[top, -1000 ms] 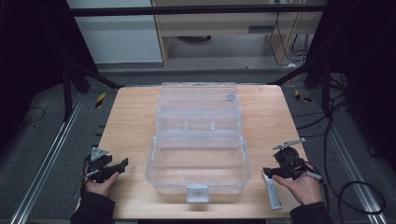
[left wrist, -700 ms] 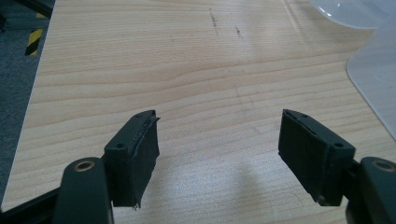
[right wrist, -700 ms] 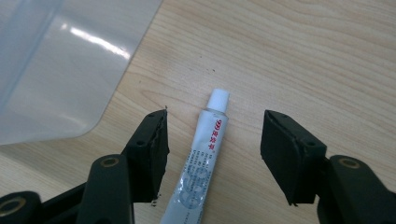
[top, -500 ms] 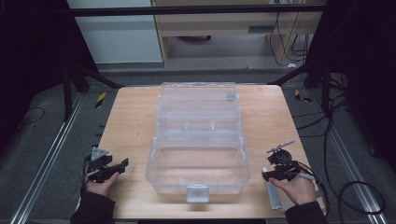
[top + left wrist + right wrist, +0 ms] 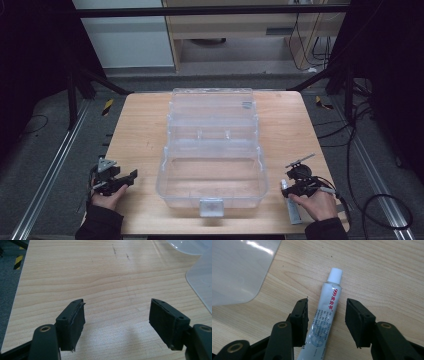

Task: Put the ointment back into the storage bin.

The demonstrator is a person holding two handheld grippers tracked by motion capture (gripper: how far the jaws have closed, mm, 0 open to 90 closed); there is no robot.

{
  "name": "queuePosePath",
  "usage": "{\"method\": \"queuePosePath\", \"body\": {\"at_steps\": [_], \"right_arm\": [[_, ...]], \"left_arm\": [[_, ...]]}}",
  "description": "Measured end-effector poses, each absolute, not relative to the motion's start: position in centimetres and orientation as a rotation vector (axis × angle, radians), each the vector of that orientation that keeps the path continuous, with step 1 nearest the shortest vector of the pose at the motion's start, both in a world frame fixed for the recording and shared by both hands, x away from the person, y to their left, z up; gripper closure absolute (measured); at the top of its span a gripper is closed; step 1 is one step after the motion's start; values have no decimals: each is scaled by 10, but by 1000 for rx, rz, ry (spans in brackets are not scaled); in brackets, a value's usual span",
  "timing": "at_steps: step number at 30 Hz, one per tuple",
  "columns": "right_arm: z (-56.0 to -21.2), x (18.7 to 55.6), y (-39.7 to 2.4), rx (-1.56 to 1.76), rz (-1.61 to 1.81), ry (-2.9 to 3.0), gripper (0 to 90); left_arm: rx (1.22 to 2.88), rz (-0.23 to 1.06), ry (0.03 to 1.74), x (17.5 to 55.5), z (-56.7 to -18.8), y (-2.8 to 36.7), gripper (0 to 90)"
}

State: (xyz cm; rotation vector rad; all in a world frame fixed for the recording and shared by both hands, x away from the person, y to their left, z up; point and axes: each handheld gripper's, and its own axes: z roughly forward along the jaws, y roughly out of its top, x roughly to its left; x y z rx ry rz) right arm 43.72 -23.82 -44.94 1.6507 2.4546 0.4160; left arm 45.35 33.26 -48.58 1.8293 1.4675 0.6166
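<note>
My right gripper [image 5: 326, 315]: its jaws have just been closing around the white tube [image 5: 325, 322]; one jaw is at the tube's side, the other has a gap, so no squeeze.
White tube: flat on the table [image 5: 140, 135], near right corner, just right of the clear box [image 5: 211, 165], cap pointing far.
My left gripper [image 5: 117, 322]: wide apart, nothing inside, over bare wood near the left edge.
Clear box: open, in the middle.

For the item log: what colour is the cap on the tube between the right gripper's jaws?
White cap, clearest in the right gripper view.
</note>
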Motion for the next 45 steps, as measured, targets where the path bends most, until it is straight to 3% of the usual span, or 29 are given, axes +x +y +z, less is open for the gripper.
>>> {"method": "queuePosePath", "body": {"at_steps": [25,37,45], "right_arm": [[-466,450,-228,1675,262,2519,691],[-464,451,-229,1673,264,2530,696],[-442,447,-237,1648,374,2525,697]], "left_arm": [[1828,616,1469,454,-486,333,282],[1831,612,1468,454,-486,333,284],[1839,610,1470,455,-487,332,284]]}}
